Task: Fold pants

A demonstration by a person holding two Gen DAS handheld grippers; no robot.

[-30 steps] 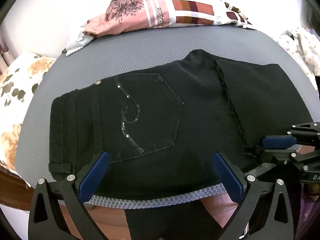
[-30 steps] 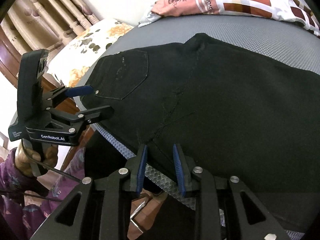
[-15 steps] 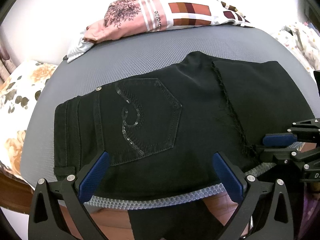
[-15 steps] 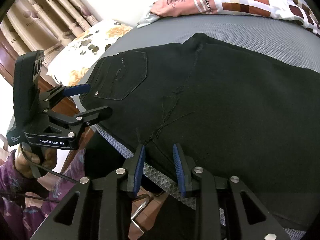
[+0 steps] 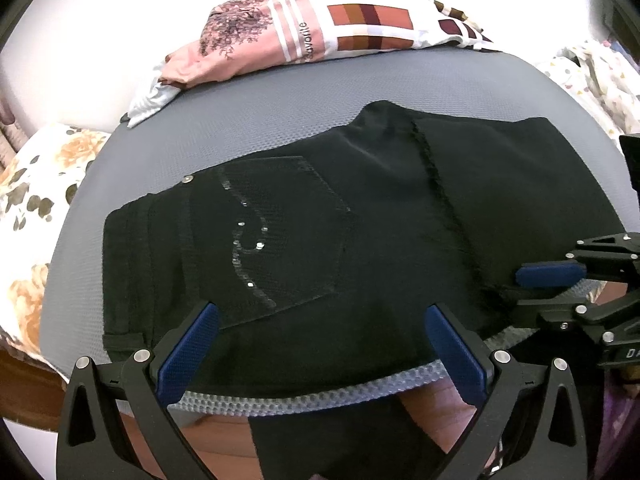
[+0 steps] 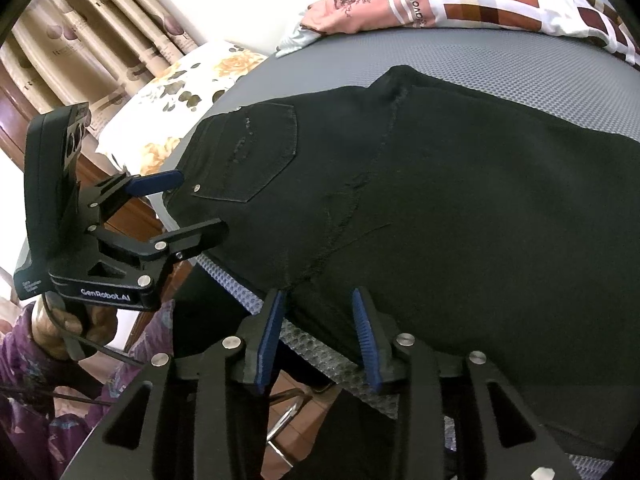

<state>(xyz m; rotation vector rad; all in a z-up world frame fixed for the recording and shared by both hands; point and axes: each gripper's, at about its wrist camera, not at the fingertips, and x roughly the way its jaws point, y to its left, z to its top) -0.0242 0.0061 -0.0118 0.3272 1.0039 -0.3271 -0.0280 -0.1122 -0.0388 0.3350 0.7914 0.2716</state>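
Black pants [image 5: 360, 232] lie folded on a grey mat [image 5: 248, 128], back pocket with sequins up, waistband at the left. They also show in the right wrist view [image 6: 440, 184]. My left gripper [image 5: 320, 332] is open wide and empty, hovering at the pants' near edge below the pocket. My right gripper [image 6: 318, 320] is open a little, its blue pads either side of the near hem edge of the pants, not clamped on it. It also shows in the left wrist view [image 5: 536, 288] at the right.
A pink and checked folded cloth [image 5: 312, 36] lies at the mat's far edge. A floral pillow [image 5: 28, 200] is at the left. Part of the pants hangs over the near edge [image 5: 340, 440]. Curtains [image 6: 92, 36] stand far left.
Both grippers have drawn back and up slightly from the pants; the right gripper's jaws have opened a bit wider. The pants have not moved.
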